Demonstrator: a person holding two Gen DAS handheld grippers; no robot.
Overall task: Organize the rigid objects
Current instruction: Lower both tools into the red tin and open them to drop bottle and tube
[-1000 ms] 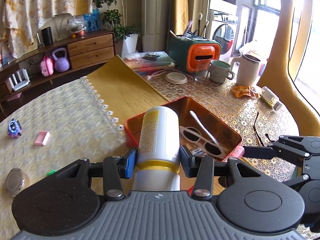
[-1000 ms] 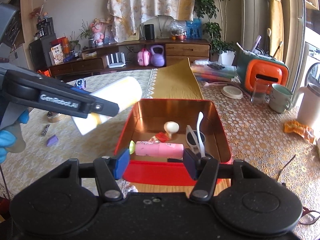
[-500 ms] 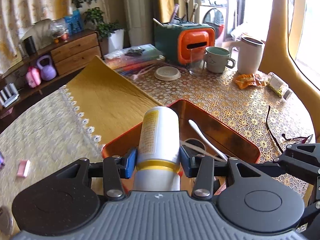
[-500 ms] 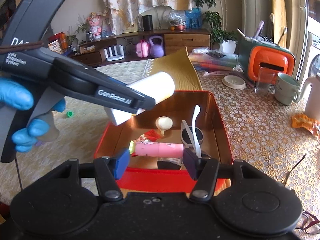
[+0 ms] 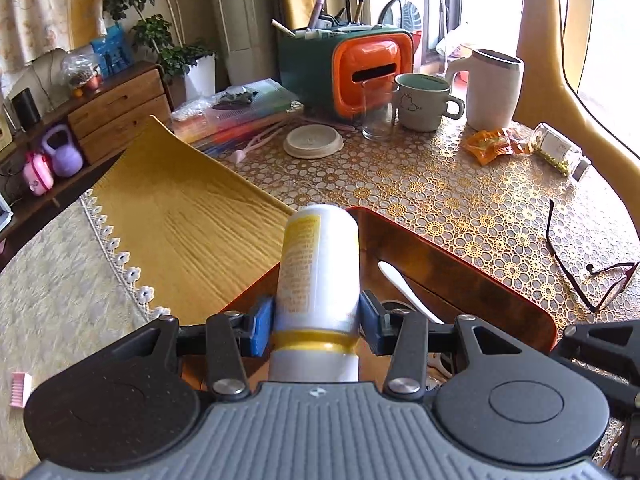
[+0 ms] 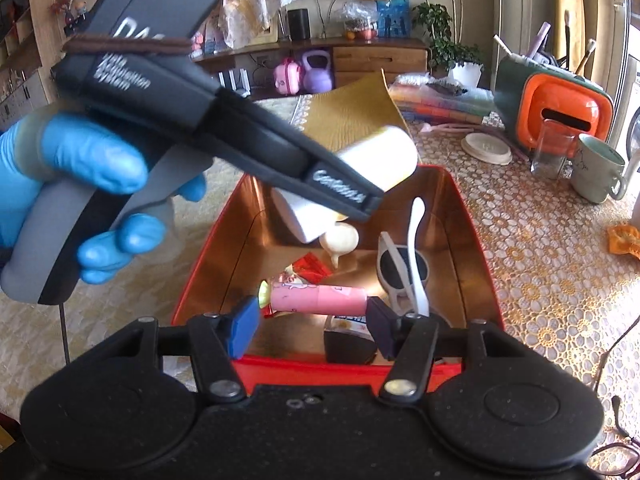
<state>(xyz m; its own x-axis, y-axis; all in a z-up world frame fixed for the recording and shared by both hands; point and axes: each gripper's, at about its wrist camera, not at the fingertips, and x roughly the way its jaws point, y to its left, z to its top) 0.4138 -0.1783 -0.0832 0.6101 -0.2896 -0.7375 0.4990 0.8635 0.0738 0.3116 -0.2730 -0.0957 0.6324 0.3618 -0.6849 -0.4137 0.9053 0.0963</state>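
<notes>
Left tool (image 5: 316, 322), at the bottom centre of its own view, pinches a white cylindrical plastic bottle with a yellow band and a yellow label (image 5: 318, 272) between its two blue pads, just above the band. In the right wrist view the bottle (image 6: 384, 156) hangs tilted over the far left part of the red metal tin box with a shiny copper inside (image 6: 476, 240), in the centre of the frame, and it does not yet touch anything in it. The right tool (image 6: 310, 322) stands spread at the near wall of the box and holds nothing. Inside the box already lie a pink tube (image 6: 318, 300), white-framed sunglasses (image 6: 400, 270), a long white plastic spoon (image 6: 416, 256) and a small cream bulb-shaped thing (image 6: 340, 240). To do this step well, I think the bottle should go down slowly into the free left side of the box, with its long axis along the wall, so that it does not press on the sunglasses or the spoon. The pads should spread only when the bottle rests on the bottom, because a round bottle can roll. The right tool can stay close to the box to steady it on the counter (image 5: 460, 200), but it should keep out of the way of the bottle.
</notes>
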